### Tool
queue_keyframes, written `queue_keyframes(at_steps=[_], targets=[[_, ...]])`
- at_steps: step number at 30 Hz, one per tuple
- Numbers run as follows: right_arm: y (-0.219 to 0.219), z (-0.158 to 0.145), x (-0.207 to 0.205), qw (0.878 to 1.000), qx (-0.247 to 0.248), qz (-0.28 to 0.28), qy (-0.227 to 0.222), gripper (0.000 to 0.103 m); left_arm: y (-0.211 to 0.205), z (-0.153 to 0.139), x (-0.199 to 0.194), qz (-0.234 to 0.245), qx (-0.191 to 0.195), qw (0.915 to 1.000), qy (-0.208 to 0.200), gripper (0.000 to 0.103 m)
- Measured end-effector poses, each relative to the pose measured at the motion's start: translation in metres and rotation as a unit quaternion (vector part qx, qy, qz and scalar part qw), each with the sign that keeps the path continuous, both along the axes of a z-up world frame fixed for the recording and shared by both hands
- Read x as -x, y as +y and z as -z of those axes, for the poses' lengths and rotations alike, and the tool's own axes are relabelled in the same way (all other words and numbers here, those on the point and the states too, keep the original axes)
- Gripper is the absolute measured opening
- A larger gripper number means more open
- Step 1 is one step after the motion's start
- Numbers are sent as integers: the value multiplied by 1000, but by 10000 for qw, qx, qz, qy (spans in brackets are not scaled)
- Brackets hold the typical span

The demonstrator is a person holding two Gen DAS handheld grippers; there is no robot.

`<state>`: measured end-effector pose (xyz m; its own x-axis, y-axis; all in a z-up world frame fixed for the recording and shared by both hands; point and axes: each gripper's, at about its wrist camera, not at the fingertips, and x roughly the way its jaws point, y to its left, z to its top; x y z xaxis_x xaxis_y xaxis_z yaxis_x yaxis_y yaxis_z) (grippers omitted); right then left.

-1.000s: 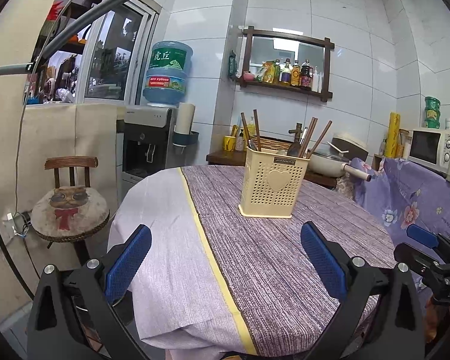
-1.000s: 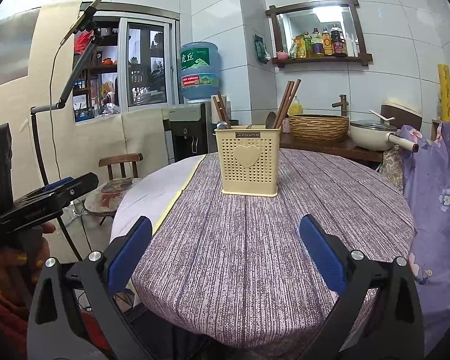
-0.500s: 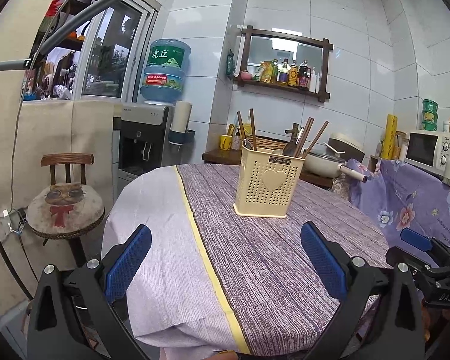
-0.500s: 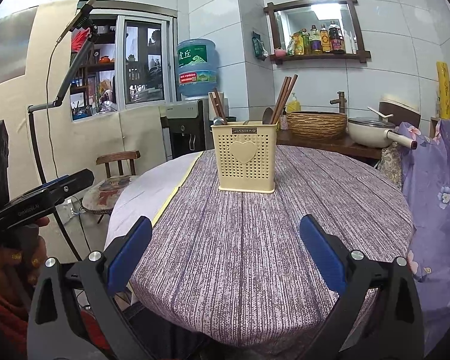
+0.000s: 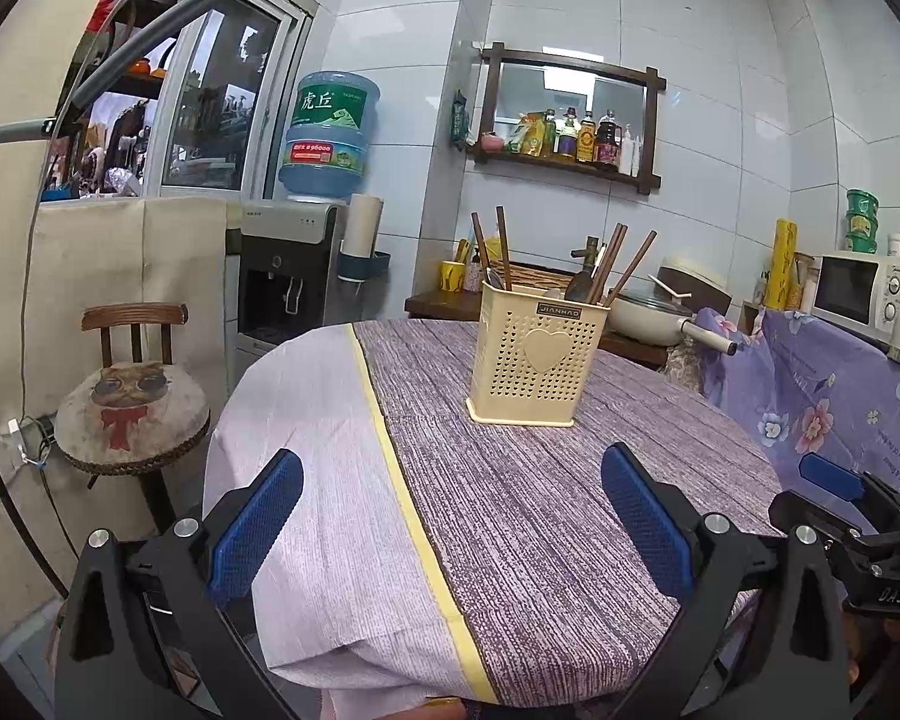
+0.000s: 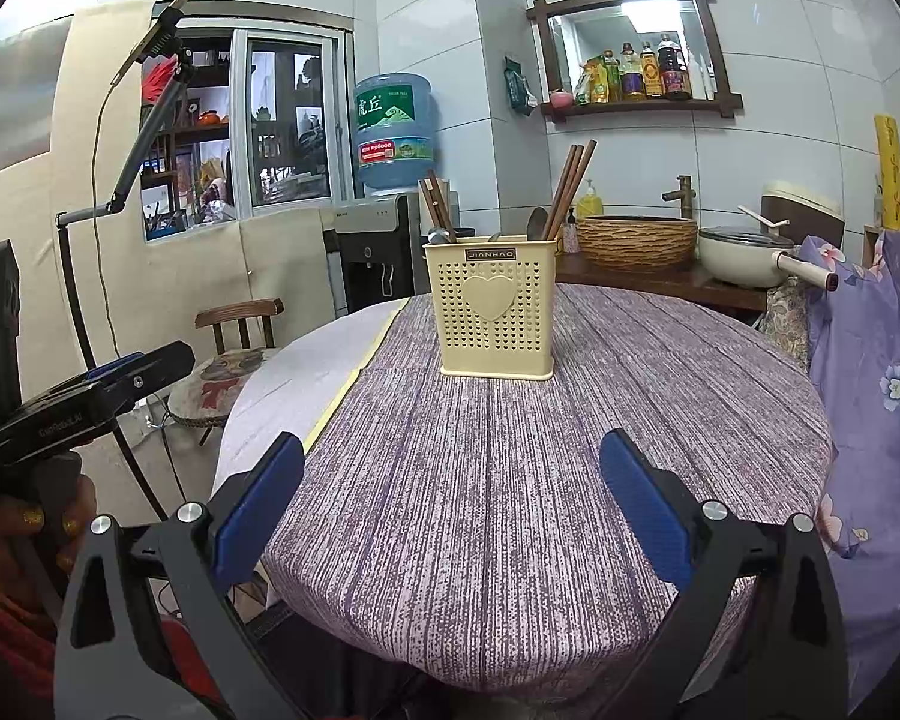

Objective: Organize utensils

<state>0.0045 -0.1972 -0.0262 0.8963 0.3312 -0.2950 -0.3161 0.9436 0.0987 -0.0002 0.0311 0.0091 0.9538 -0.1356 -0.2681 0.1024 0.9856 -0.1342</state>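
Observation:
A cream perforated utensil holder (image 5: 537, 363) with a heart on its front stands upright on the round table (image 5: 528, 510); it also shows in the right wrist view (image 6: 492, 312). Brown chopsticks (image 6: 567, 189) and spoons (image 6: 441, 235) stick out of its top. My left gripper (image 5: 450, 522) is open and empty, low at the table's near edge, well short of the holder. My right gripper (image 6: 450, 498) is open and empty, also at the near edge. The right gripper shows at the right of the left wrist view (image 5: 840, 498), the left gripper at the left of the right wrist view (image 6: 90, 396).
The table has a purple striped cloth with a yellow stripe (image 5: 402, 480) and a pale part on the left. A wooden chair with a cat cushion (image 5: 129, 408) stands at the left. A floral-covered piece (image 5: 822, 396) lies at the right. A water dispenser (image 5: 282, 276) and a counter with a pot (image 5: 648, 312) stand behind.
Both grippers have drawn back and down a little from the table; the holder sits slightly farther and higher in both views. Both jaws stay open and empty.

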Motion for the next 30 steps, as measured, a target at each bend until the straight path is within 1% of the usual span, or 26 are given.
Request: queue_keyframes(at_steps=[12, 18, 24, 30], targets=[[-1, 3, -1, 10000, -7, -30, 42, 97, -3, 0, -1, -96, -14, 9999, 54, 98], [-1, 4, -2, 10000, -5, -21, 51, 97, -4, 0, -1, -6, 65, 9999, 93, 98], [-1, 5, -2, 10000, -18, -9, 78, 97, -8, -1, -2, -37, -61, 9999, 101, 98], [-1, 5, -2, 10000, -23, -9, 95, 97, -9, -1, -3, -8, -105, 9998, 138, 98]])
